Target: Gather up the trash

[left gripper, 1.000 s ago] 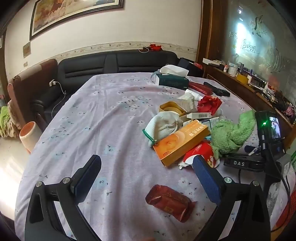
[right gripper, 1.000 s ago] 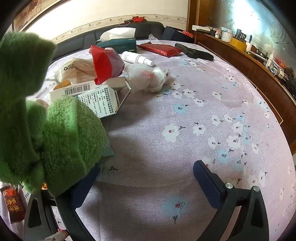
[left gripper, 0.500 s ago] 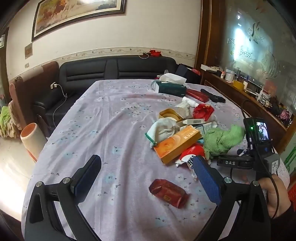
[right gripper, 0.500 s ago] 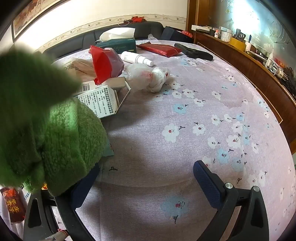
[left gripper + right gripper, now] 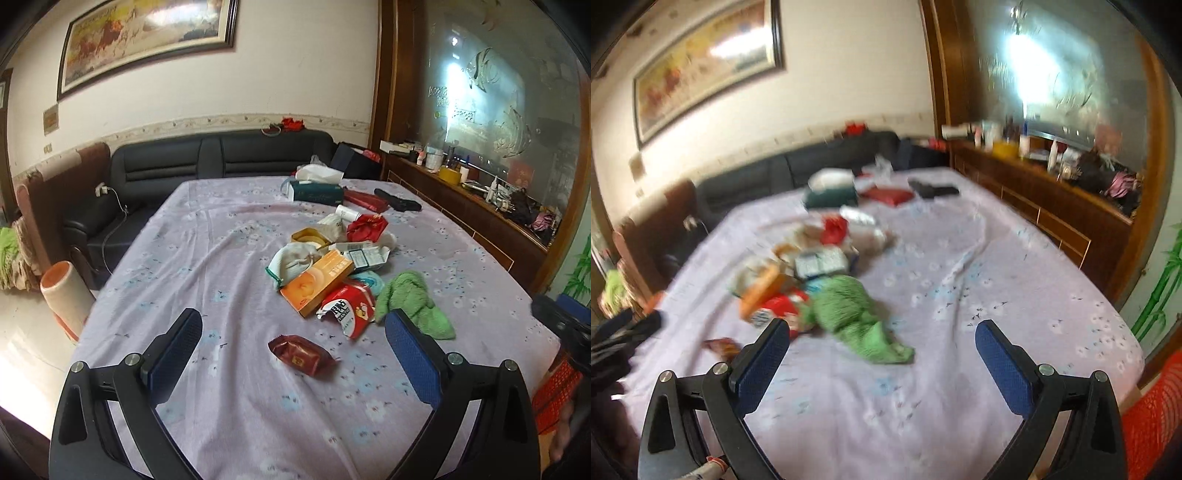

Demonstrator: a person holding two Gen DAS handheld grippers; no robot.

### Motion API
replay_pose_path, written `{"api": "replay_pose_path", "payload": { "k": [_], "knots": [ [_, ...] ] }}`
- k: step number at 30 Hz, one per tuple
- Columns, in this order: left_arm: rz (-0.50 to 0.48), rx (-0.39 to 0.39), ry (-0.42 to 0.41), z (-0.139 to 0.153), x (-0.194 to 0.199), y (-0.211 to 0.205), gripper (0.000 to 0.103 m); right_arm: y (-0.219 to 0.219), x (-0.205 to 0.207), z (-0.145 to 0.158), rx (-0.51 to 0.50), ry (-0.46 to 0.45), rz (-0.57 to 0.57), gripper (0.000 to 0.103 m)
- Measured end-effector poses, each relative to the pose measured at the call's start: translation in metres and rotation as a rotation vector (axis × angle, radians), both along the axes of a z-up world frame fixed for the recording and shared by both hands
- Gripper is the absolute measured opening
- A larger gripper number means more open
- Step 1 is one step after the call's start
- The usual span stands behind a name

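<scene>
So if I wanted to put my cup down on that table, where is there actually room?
The left half of the tablecloth, toward the sofa, is bare. So is the right side between the green cloth and the wooden sideboard. The middle is crowded: orange box, red packet, cartons and wrappers packed together, with a dark red wrapper lying apart nearer the front.

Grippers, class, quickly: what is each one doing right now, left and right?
Left gripper: open, holding nothing.
Right gripper: open, holding nothing.

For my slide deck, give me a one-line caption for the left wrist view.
Open left gripper above a dark red wrapper on the floral tablecloth, trash pile and green cloth beyond.
</scene>
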State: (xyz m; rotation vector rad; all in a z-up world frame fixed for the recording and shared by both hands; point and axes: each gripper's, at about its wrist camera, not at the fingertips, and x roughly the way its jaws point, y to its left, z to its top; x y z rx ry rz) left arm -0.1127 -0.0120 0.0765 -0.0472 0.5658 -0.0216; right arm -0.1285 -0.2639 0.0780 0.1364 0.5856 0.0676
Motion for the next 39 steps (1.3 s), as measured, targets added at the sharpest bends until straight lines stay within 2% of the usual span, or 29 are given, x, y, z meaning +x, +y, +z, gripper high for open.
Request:
{"api": "replay_pose_path", "payload": {
  "k": [4,9,12,15,22,39],
  "knots": [
    [0.008,0.026,-0.042,0.015,-0.025,-0.008,0.099,0.01,-0.055,0.026,0.013,-0.102,0.008,0.102],
    [0.003,0.014,-0.055,0.026,-0.041,-0.013,0.099,0.014,-0.097,0.043,0.034,-0.182,0.001,0.103],
    [-0.006,-0.001,-0.06,0.03,-0.046,-0.014,0.099,0.011,-0.112,0.047,0.041,-0.2,-0.017,0.103],
    [-0.01,0.004,-0.07,0.033,-0.05,-0.015,0.099,0.008,-0.122,0.05,0.017,-0.217,-0.042,0.103],
    [-0.017,0.015,-0.077,0.035,-0.056,-0.021,0.099,0.005,-0.137,0.053,0.029,-0.26,-0.007,0.103],
    [-0.014,0.017,-0.083,0.037,-0.057,-0.023,0.099,0.003,-0.14,0.052,0.038,-0.275,0.007,0.103]
  ]
}}
